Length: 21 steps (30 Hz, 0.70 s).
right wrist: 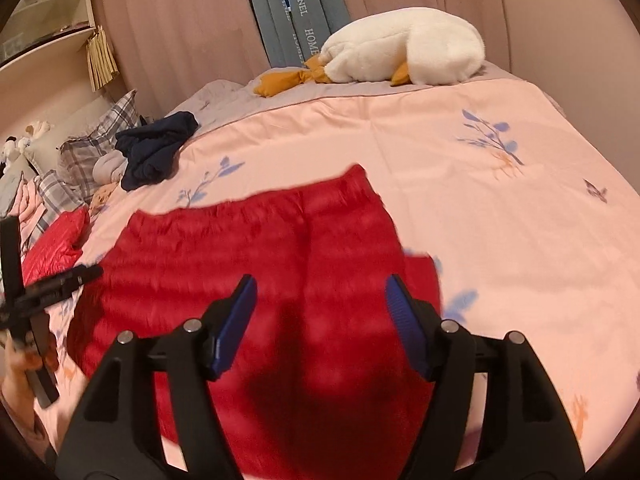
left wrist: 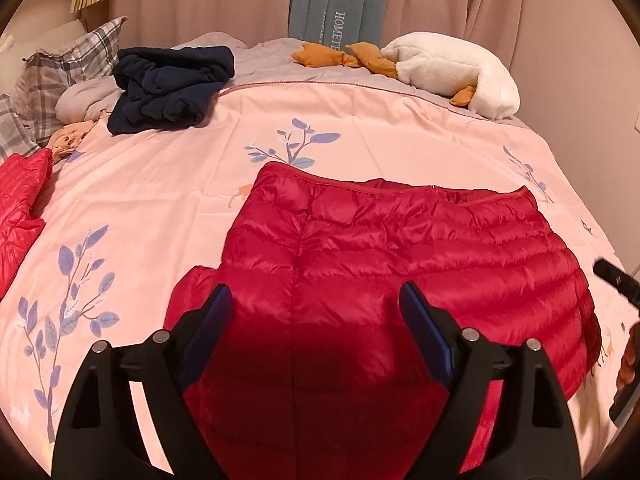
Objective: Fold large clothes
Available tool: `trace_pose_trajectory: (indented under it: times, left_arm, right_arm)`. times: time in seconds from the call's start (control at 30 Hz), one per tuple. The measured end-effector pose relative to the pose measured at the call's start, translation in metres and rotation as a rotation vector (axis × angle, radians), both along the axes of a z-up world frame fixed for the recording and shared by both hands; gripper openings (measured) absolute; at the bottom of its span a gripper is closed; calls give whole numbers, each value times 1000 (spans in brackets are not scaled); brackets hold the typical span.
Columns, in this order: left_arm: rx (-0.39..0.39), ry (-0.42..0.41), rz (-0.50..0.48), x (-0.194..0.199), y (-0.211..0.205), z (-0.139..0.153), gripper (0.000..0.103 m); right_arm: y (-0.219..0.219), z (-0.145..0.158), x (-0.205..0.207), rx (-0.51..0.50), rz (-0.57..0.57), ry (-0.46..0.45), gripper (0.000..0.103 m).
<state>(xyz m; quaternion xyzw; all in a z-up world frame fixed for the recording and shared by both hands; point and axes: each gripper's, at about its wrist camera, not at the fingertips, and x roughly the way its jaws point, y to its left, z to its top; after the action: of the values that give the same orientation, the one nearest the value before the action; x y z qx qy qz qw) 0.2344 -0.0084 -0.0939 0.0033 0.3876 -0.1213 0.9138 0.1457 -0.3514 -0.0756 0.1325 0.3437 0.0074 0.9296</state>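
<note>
Both tools gape empty over the red jacket [left wrist: 380,248]; grey fabric [left wrist: 340,4] reads "HANEL HOMETE".

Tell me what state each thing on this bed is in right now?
Red down jacket: spread flat, partly folded.
Navy garment: crumpled heap.
Plush goose: lying on its side.
Left gripper: open, empty.
Right gripper: open, empty.
Curtains: drawn.

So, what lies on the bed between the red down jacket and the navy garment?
Nothing: in the left wrist view only bare pink bedcover separates the red down jacket from the navy garment.
</note>
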Motion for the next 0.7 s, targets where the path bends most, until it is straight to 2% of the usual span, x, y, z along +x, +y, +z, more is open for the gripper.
trace_pose_trajectory:
  times: [0.13,0.23,0.4,0.53,0.7]
  left_arm:
    - [-3,16,-26,8,-9,-6,86]
    - [31,31,-50,12,-19,-17,86]
    - [40,57,-74,17,-21,-30,87]
    - [33,56,-68,18,-20,-26,87]
    - [11,6,-79,9,-22,-11,87]
  right_arm:
    - [13,-5,31,-4,35,32,68]
    - [22,-24,50,-40,51,104,68]
    - [20,-47,61,-32,65,148,70]
    - [19,-42,61,-23,56,159,70]
    - [20,-21,52,-24,53,86,73]
